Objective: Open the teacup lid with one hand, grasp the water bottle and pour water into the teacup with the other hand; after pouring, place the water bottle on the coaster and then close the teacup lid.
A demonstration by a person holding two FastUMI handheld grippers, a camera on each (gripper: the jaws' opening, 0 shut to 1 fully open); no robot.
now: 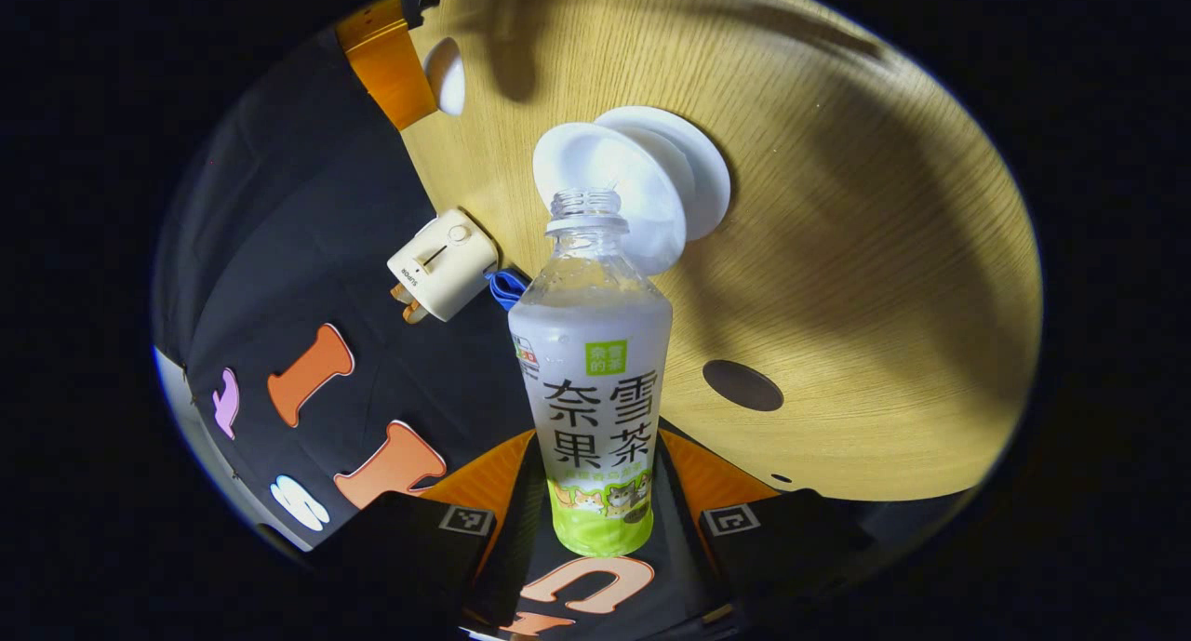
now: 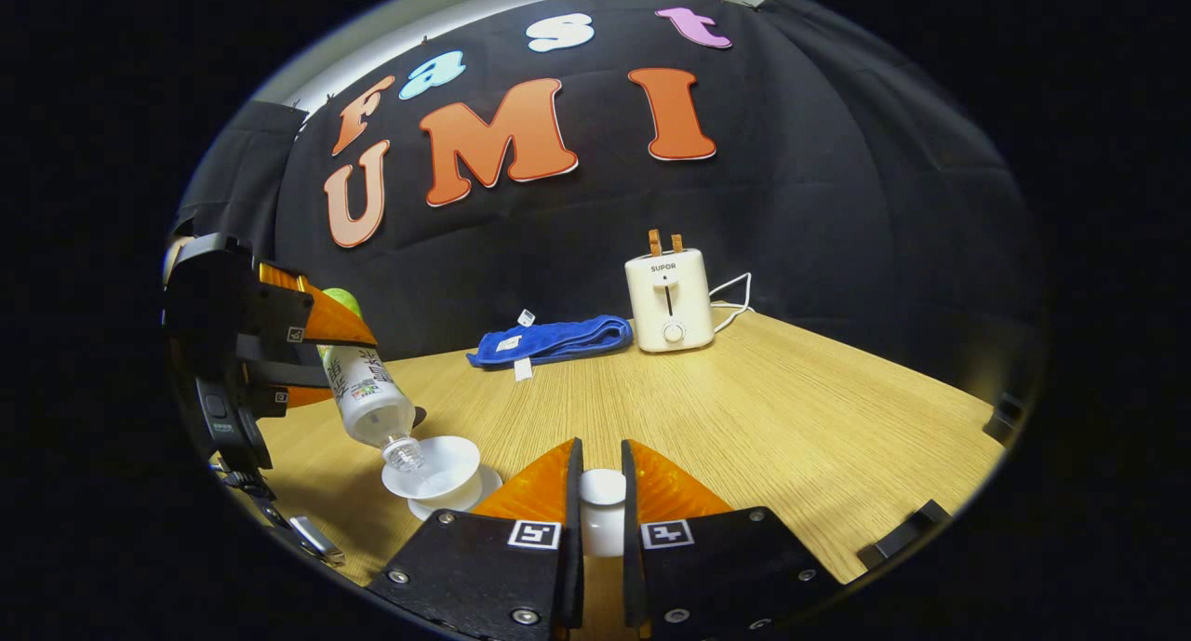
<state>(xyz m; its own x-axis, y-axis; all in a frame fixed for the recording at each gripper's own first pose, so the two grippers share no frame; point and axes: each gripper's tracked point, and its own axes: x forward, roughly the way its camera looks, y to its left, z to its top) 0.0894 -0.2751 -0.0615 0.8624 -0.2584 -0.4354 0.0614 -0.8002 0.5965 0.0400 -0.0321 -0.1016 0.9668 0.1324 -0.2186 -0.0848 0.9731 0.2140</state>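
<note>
Teacup (image 2: 437,467) sits lower left of the right gripper view, on its saucer (image 2: 484,488), lid off; in the left gripper view it's the white bowl just above centre, behind the bottle neck. Left gripper (image 1: 595,492) is clamped on the water bottle (image 1: 595,380) near its base, bottle tipped mouth-down with the open neck (image 2: 403,452) right at the cup rim, looks like mid-pour, though I can't make out a stream. Right gripper (image 2: 600,515) is closed narrow on the teacup lid (image 2: 603,511), holding it low over the table (image 2: 791,418), right of the cup. Risks: the mouth sits near the rim's edge rather than over the bowl's centre, so a small wrist drift likely puts water on the saucer or wood. Grip is far from the neck, so the bottle could pivot or slip between the fingers as weight shifts. Cup is shallow, so overfill seems easy. Coaster (image 1: 742,385), the dark disc right of centre in the left gripper view, is near the cup; swinging the bottle over could clip the rim. Lid is small and smooth, so a slack pinch may drop it.
</note>
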